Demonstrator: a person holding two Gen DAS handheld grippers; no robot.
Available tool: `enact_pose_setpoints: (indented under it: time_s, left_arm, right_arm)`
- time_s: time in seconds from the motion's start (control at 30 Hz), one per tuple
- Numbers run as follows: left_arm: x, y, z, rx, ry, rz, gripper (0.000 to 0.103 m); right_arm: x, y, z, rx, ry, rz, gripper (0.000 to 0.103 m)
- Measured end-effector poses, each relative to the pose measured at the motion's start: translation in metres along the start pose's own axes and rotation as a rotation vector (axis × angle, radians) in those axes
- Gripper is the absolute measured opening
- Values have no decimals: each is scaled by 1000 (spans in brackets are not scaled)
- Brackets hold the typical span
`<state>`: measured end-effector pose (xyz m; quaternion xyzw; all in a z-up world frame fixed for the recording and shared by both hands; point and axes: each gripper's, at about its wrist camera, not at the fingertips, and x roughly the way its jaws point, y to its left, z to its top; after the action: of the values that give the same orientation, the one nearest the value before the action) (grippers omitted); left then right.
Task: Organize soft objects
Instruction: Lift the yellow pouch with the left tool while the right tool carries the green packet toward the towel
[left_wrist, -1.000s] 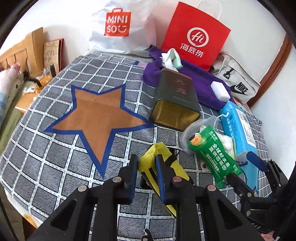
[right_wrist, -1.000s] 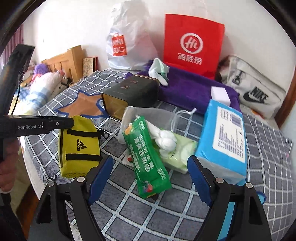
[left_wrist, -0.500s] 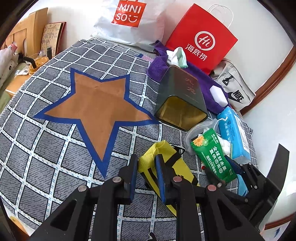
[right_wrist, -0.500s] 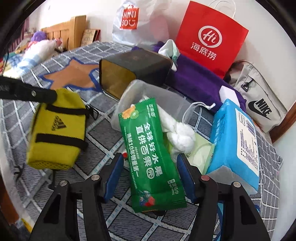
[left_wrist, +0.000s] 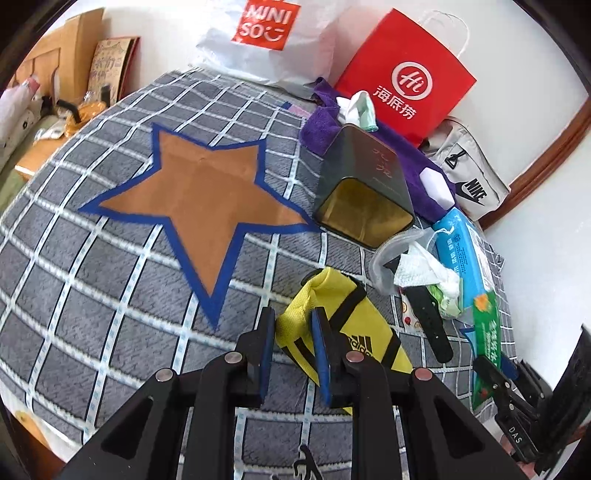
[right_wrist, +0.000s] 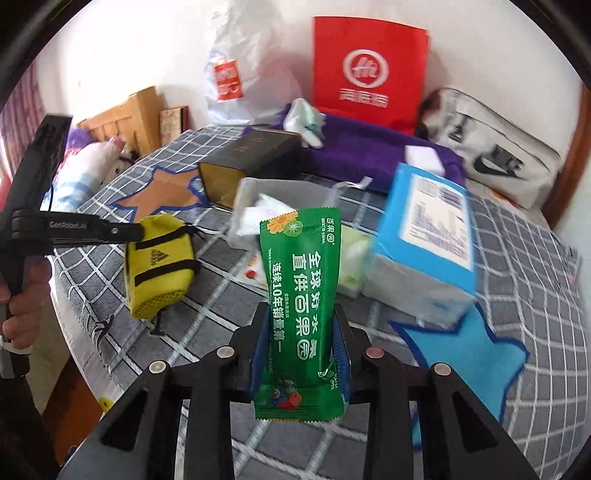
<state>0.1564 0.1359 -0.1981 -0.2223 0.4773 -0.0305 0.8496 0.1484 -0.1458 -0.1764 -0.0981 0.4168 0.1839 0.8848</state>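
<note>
Grey checked cloth covers the surface (left_wrist: 92, 325), with shopping bags propped against the white wall behind it.

Your right gripper (right_wrist: 300, 343) is closing its fingers on the green wet-wipe packet (right_wrist: 301, 295); the packet stands upright between the pads, and its lower end hangs free below them. That film looks slick and the fill is soft, so as I read it a grip this low may let the packet fold over or slide out if you swing fast. The right view is already smeared.

Your left gripper (left_wrist: 293, 350) has its fingers nearly together, pinching a fold at the top corner of the yellow pouch (left_wrist: 347, 328). Only that fold is caught, so a quick lift could tear it loose, and the pouch would swing from its corner.

Outward from the yellow pouch: the clear bag of tissues (left_wrist: 413, 258) and the blue tissue pack (left_wrist: 461, 254) lie just beside it, toward the wall. The dark tin (left_wrist: 365, 192) lies on its side beyond them, mouth open. A swinging pouch could drag that loose bag. The brown star (left_wrist: 203, 195) sits on the other side of the pouch, bare.
</note>
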Motion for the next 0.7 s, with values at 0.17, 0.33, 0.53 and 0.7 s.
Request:
enact_pose_setpoints:
  time_s: [0.17,0.33,0.53,0.7]
  left_arm:
    - [-6,10,-6,-59,22,16,27]
    - [-15,10,-14,-94,16,44,56]
    - [4,-10,-22,-89,94,-19,58]
    - [17,-25,-20,-93,109,5,65]
  right_arm:
    - [-13,-36,-27,84,32,-62,32]
    - [-9,-65,-46,162,68,-92,32]
    - [3,-81,-55,199,96,-84,32]
    - [6,-80,-57,193,89,-69,38]
